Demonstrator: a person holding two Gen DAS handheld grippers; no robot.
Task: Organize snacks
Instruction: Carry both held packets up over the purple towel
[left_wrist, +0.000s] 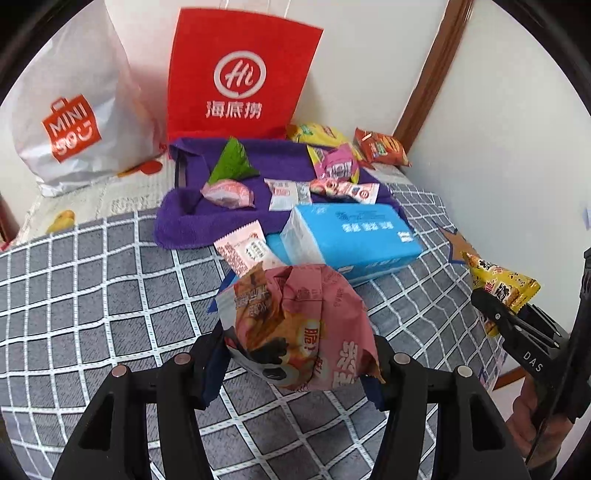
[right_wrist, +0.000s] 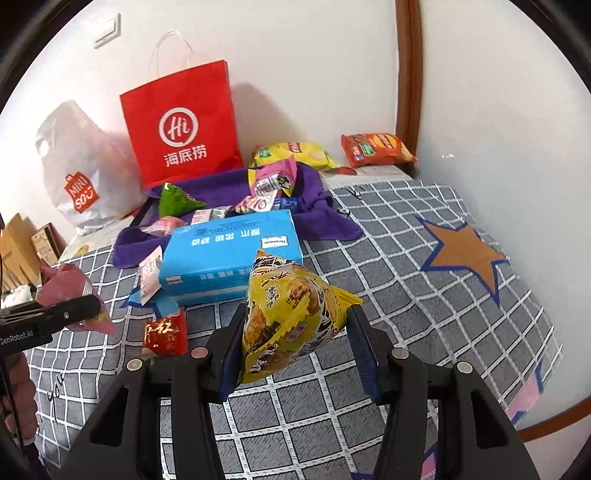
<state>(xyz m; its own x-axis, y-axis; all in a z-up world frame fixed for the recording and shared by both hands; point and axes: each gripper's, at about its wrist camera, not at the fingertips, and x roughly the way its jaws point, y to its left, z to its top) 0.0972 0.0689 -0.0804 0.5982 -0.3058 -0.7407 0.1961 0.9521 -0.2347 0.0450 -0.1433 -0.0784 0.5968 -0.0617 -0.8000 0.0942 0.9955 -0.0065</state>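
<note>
Left gripper (left_wrist: 297, 354) is clenched on a pink snack bag (left_wrist: 299, 325), held clear above the checked bedspread (left_wrist: 92, 295). Right gripper (right_wrist: 291, 350) is clenched on a yellow snack bag (right_wrist: 291, 314), pads pressed against both sides, also held above the bedspread. Just beyond both bags a blue tissue pack (left_wrist: 351, 236) is seen lying on the bedspread, with a small white-pink packet (left_wrist: 245, 251) touching its left end. A small red packet (right_wrist: 166, 334) lies near the right gripper. Behind the pack, a purple towel (left_wrist: 207, 221) carries several small snacks, among them a green triangular one (left_wrist: 231, 160). At the wall stand a red paper bag (left_wrist: 236, 74) and a white plastic bag (left_wrist: 74, 110); yellow (right_wrist: 291, 153) and orange (right_wrist: 376, 147) chip bags lie to the right.
</note>
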